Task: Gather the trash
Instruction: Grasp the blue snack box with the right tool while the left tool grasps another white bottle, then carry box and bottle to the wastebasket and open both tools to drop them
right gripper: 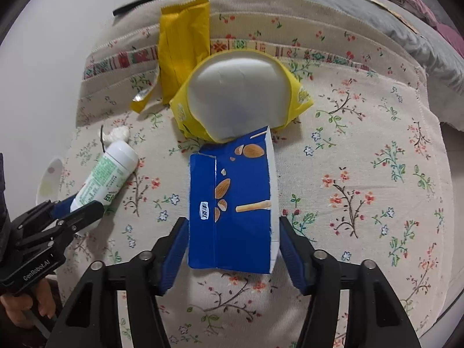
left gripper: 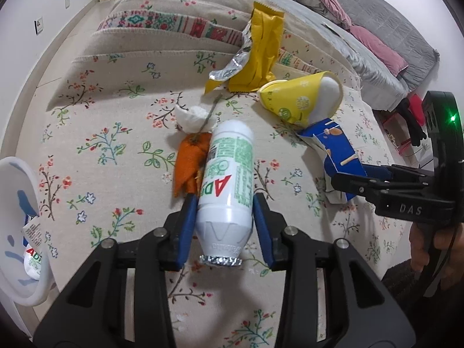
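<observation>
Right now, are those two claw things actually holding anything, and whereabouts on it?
The left gripper has closed on the white bottle near its foil-capped neck. The right gripper straddles the blue snack box at its near end; whether it grips cannot be told.

Both wrist cameras looked steeply down, close over the floral cloth; each caught the other gripper, at three and eight o'clock.

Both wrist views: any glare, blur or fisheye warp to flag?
Left wrist view: sharp at centre, print on the white bottle readable; black vignette corners; the bin at the left edge is bent and slightly washed out. Right wrist view: soft even light, the yellow cup's white inside is nearly featureless; the cloth curves strongly toward the edges.
</observation>
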Available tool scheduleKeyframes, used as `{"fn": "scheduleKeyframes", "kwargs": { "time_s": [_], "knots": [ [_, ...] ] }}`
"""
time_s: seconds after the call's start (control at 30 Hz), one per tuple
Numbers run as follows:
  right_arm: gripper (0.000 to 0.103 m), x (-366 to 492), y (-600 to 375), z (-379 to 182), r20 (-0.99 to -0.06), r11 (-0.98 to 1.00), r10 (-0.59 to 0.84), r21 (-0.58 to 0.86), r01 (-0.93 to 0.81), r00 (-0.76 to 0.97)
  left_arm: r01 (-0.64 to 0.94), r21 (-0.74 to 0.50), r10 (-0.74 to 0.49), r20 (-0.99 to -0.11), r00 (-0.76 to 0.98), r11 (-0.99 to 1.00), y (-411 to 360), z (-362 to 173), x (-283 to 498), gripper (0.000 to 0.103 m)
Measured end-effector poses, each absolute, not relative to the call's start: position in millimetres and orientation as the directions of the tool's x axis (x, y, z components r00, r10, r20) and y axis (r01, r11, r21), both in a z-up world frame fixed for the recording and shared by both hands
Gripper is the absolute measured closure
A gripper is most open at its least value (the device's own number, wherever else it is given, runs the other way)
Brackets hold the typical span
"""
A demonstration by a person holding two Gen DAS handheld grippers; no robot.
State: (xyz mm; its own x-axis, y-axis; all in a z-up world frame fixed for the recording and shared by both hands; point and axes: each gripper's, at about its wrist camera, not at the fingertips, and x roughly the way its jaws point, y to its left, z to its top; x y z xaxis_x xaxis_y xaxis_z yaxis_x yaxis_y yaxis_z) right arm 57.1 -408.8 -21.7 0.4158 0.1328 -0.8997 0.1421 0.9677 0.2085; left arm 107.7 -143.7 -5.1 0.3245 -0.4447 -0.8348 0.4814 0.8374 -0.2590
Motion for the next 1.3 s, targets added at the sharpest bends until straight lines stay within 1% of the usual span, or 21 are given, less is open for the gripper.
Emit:
{"fn": "scheduleKeyframes", "kwargs": {
  "time_s": [0.4,0.87,1.07,1.3],
  "knots": [
    [0.044,36,-414,5,-0.882,0.957,0.164,0.251,0.145,0.442,0.486,-0.296,-0.489,-0.805,0.337,0.822,-132,11,93,0.063],
    [0.044,28,-383,34,-0.853,0.955,0.169,0.266,0.134,0.494,0.461,-0.328,-0.521,-0.757,0.394,0.825,-113,35,90,0.063],
    [0.044,32,-365,47,-0.842,0.958,0.180,0.267,0.102,0.508,0.435,-0.333,-0.517,-0.741,0.429,0.837,-95,41,91,0.063],
    [0.044,43,-336,55,-0.835,0.963,0.201,0.264,0.054,0.512,0.382,-0.328,-0.486,-0.739,0.466,0.864,-60,41,90,0.063]
  ]
}}
